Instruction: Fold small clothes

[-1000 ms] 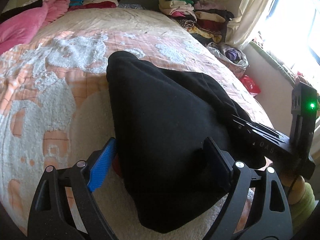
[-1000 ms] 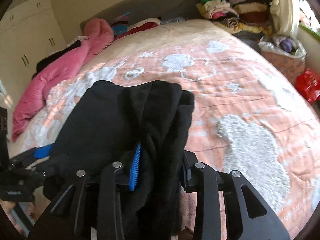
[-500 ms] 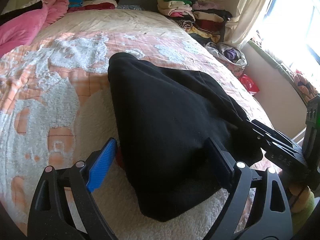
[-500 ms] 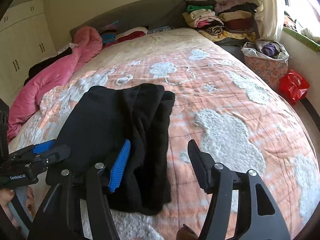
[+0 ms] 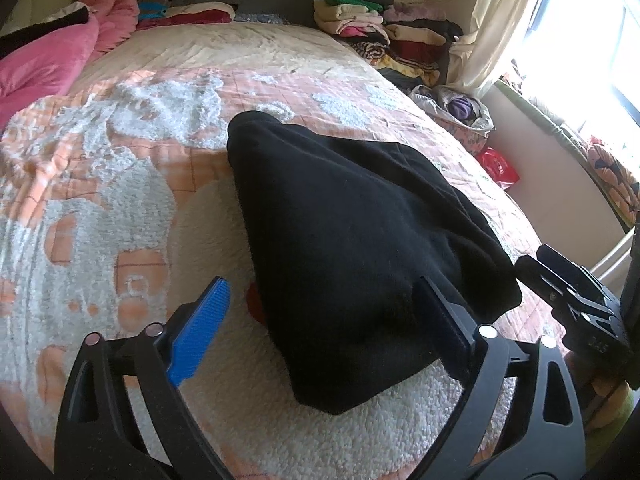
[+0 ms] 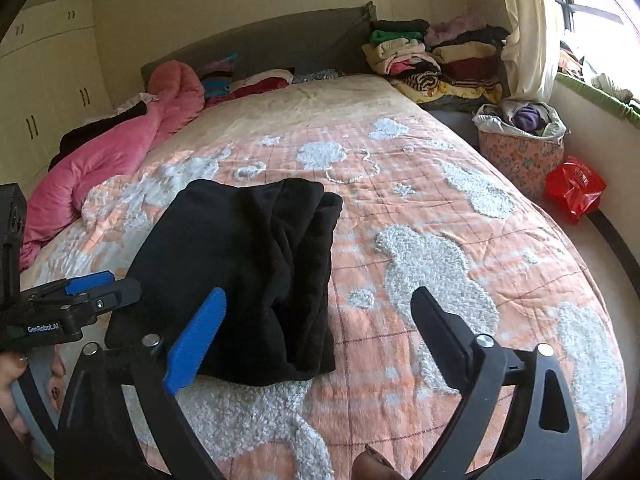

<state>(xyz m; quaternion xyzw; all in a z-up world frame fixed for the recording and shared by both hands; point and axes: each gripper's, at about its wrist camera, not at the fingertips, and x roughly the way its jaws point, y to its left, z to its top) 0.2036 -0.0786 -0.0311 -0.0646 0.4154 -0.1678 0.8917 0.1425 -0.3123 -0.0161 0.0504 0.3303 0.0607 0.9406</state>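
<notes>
Released a second ago, the black garment (image 6: 248,276) now lies folded on the bed's peach-and-white quilt (image 6: 440,208), the right gripper (image 6: 320,328) having let go and drawn back with its jaws spread wide.

Left wrist view: the left gripper (image 5: 324,320) hangs low over the quilt (image 5: 100,208), jaws wide apart and straddling the near end of the black garment (image 5: 352,240) without clamping it; its blue pad (image 5: 200,332) sits just beside the cloth's left edge, the black finger (image 5: 444,328) at its right edge. The right gripper's body (image 5: 580,300) shows at the right border, near the cloth. Beside the bed, a floral basket (image 5: 468,140) holds bunched laundry, a purple piece on top, with a red bag (image 5: 498,168) next to it.

Right wrist view: the right gripper holds nothing; its blue pad overlaps the garment's near edge, and contact cannot be told. The left gripper (image 6: 80,296) reaches in from the left, fingers at the cloth's left side, with the person's left hand (image 6: 24,384) gripping its handle. The floral basket (image 6: 520,156) brims with clothes; folded piles (image 6: 432,64) stack by the headboard, and a pink blanket (image 6: 116,160) lies along the bed's far-left side.
</notes>
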